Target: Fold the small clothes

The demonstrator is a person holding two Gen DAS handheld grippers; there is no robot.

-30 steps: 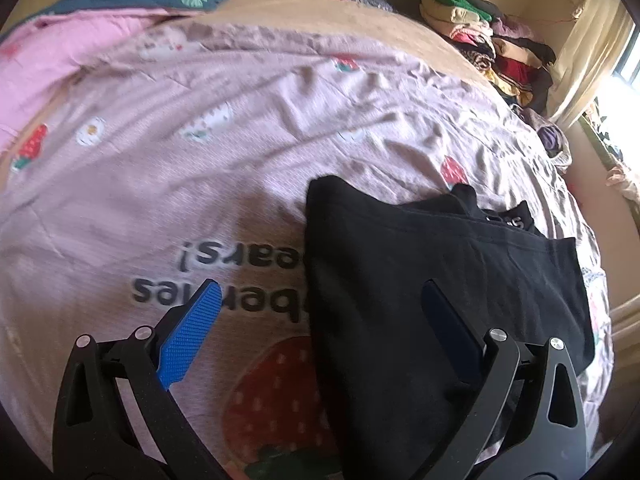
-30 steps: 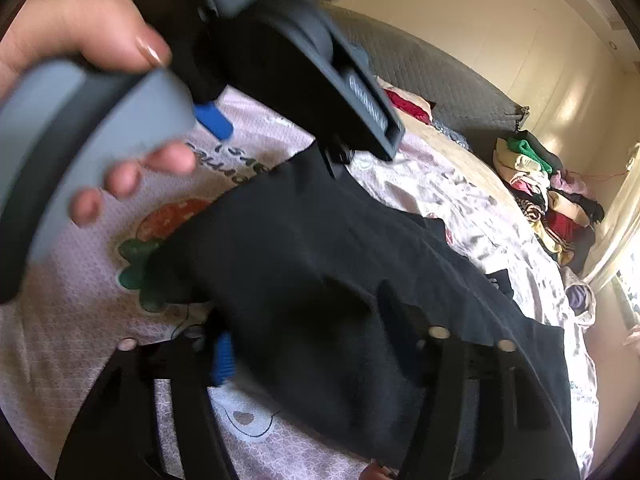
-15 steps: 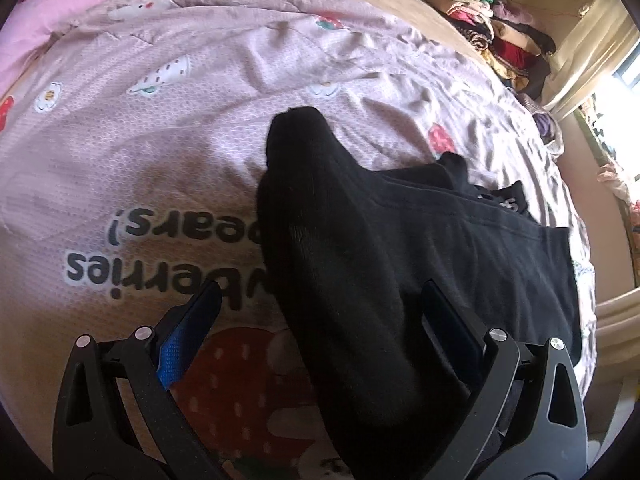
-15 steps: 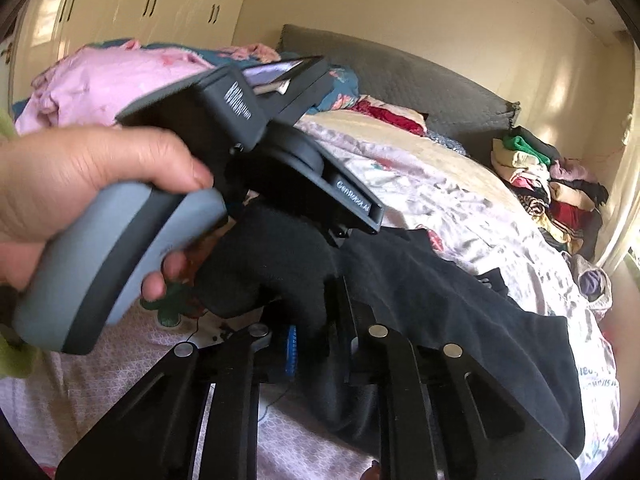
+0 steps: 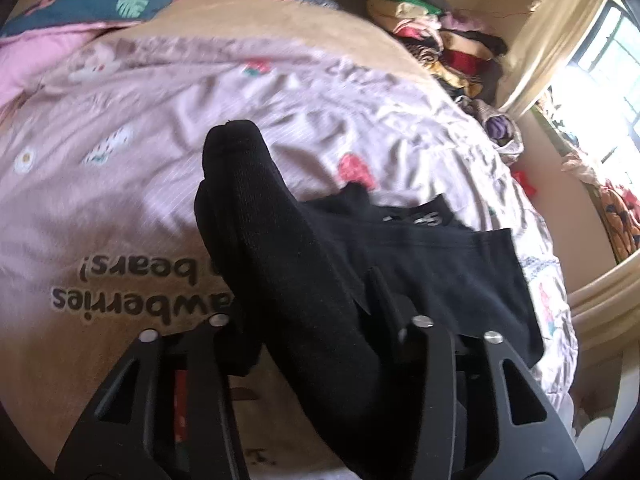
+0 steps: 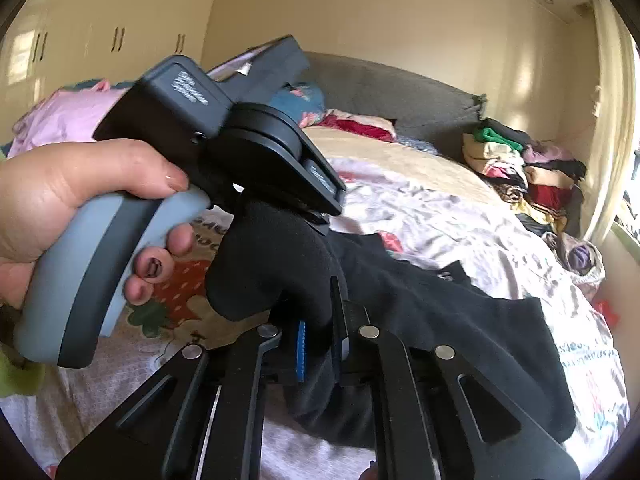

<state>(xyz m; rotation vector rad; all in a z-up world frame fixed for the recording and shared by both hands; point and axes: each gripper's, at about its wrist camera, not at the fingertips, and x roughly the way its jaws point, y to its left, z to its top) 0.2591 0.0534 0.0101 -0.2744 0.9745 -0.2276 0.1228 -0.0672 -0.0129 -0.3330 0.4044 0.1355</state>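
Both grippers are now clamping the same black garment [image 5: 304, 280], which a second ago was lying flat on the bed [image 5: 140, 120]. Its near end is rising off the strawberry-print cover [image 5: 120, 208] in a thick bunch, while the far part is trailing toward 3 o'clock, flat on the cover. In the left view the left gripper [image 5: 304, 312] has just been closing from wide open, and cloth is filling the gap between its jaws. In the right view the right gripper [image 6: 320, 344] is clenching a fold of the same cloth, its jaws having just drawn nearly together. A hand [image 6: 80, 200] is holding the left tool at 10 o'clock. Judging by this, a lift for the fold is starting. Piled clothes [image 6: 524, 168] are sitting at 2 o'clock.
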